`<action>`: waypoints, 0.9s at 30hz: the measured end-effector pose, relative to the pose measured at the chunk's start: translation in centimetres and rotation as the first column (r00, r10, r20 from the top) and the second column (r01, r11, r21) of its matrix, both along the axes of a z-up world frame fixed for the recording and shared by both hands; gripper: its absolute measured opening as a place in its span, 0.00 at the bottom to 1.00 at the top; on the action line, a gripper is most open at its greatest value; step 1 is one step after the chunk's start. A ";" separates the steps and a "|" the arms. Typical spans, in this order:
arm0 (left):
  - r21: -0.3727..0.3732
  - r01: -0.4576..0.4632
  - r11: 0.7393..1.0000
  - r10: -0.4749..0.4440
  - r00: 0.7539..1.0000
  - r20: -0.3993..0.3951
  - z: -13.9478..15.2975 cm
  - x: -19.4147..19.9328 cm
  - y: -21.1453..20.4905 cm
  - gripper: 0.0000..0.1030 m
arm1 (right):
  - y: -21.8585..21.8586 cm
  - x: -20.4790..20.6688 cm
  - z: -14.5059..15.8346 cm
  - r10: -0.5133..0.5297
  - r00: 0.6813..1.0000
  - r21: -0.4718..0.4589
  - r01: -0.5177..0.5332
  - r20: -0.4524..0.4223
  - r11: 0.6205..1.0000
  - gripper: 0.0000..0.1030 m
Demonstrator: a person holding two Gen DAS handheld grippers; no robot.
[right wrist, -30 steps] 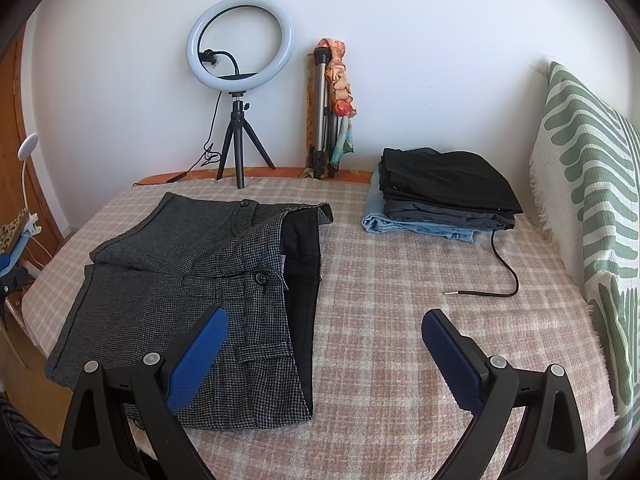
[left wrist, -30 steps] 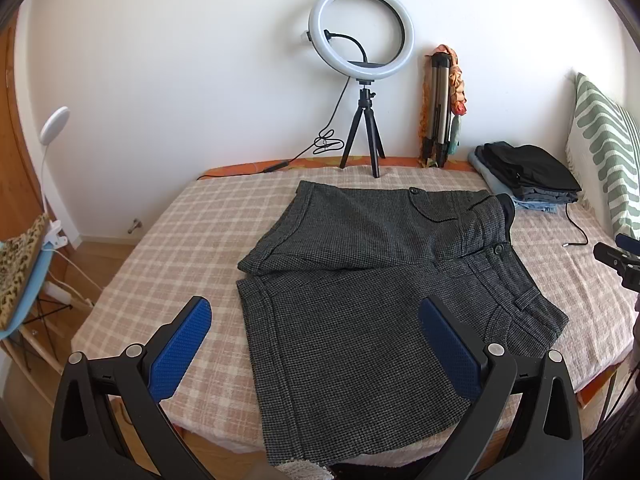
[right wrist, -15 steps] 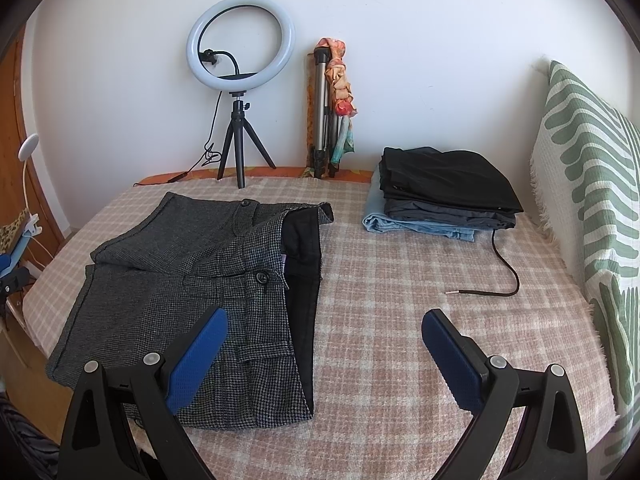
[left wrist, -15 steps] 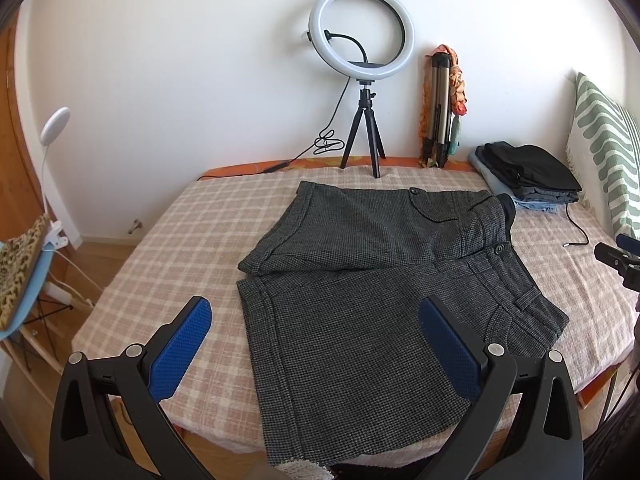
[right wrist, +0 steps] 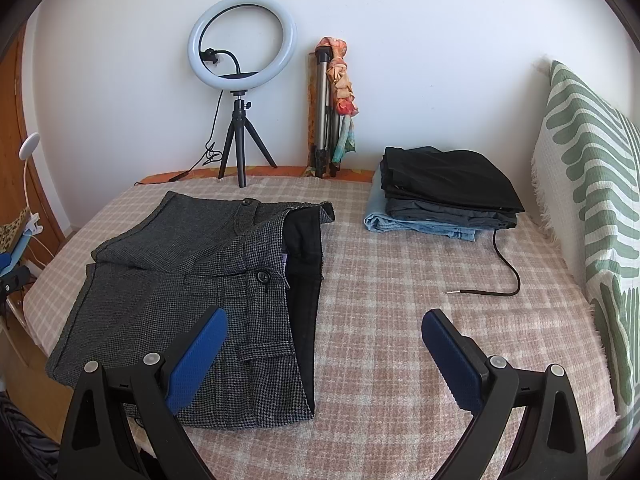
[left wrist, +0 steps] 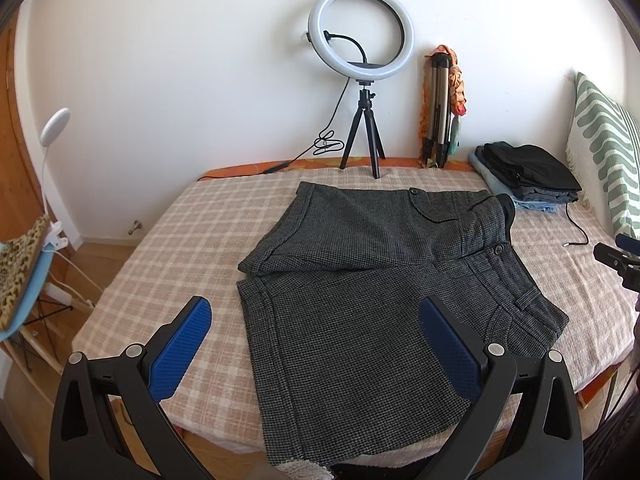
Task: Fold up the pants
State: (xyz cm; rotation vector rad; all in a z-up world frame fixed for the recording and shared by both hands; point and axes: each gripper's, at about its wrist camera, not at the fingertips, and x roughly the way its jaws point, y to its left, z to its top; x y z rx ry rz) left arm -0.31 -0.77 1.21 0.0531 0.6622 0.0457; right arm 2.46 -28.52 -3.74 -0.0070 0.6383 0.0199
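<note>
Shorts [left wrist: 360, 280] flat on checked bedspread [right wrist: 400, 300], ring light [left wrist: 362, 32], folded clothes stack [right wrist: 444, 196] beyond

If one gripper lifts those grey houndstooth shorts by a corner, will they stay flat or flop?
The grey houndstooth woven shorts will probably flop and drape: the far leg already lies in soft creases. The weave looks thick, so they may feel fairly heavy for shorts. On the checked pink bedspread they seem likelier to bunch than slide.
</note>
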 end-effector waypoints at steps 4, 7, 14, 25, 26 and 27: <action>0.000 0.000 1.000 0.000 1.000 0.001 0.0 0.0 0.0 1.00 | 0.0 0.0 0.0 0.001 1.000 -0.003 -0.001 0.002 1.000 0.96; 0.003 0.001 1.000 -0.001 1.000 0.001 0.0 0.1 0.0 1.00 | 0.0 0.0 0.0 0.001 1.000 -0.002 -0.001 0.002 1.000 0.96; 0.010 0.001 1.000 -0.001 1.000 0.000 -0.2 -0.1 0.1 1.00 | 0.2 -0.1 -0.3 0.015 1.000 -0.002 -0.015 -0.001 1.000 0.96; 0.017 0.057 0.998 -0.056 0.998 -0.031 -1.2 -0.2 0.6 1.00 | 0.5 -0.6 -0.9 0.086 0.996 -0.011 -0.086 0.006 0.996 0.94; 0.014 0.066 0.998 -0.066 0.997 -0.036 -1.4 -0.2 0.7 1.00 | 0.6 -0.7 -1.1 0.096 0.995 -0.017 -0.096 0.005 0.995 0.93; 0.005 0.077 0.997 -0.077 0.996 -0.040 -1.6 -0.2 0.9 1.00 | 0.6 -0.8 -1.3 0.107 0.994 -0.021 -0.107 0.001 0.994 0.92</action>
